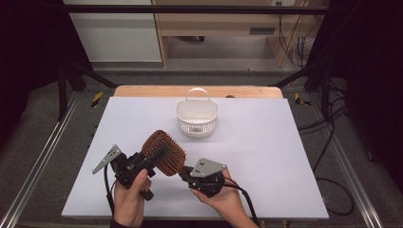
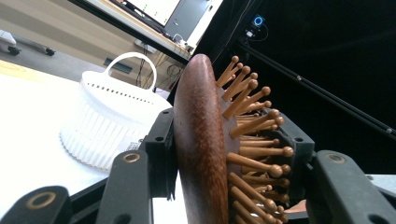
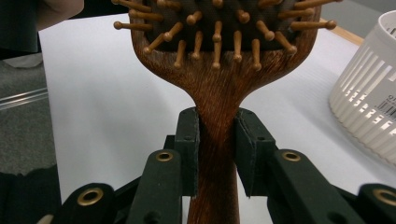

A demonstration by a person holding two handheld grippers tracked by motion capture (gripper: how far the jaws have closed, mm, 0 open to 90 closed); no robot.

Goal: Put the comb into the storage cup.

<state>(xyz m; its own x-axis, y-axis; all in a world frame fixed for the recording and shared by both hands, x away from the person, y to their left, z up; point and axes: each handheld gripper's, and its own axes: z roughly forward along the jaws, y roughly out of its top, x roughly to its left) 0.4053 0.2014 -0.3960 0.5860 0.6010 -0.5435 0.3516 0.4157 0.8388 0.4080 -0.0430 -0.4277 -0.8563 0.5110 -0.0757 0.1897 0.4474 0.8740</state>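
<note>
While the right gripper [image 3: 217, 149] clamps the handle of the wooden hairbrush [image 1: 164, 152], its jaws tight on the narrow neck just below the head, the left gripper [image 2: 231, 154] spans the brush head: one jaw flat against the smooth back, the other among the bristle pins. Whether that far pad presses, cannot tell. The brush is held off the white desk [image 1: 266, 156], near its front edge, left of centre. A white basket [image 1: 197, 118] stands on the desk at about 1 o'clock from the brush, apart from it.
</note>
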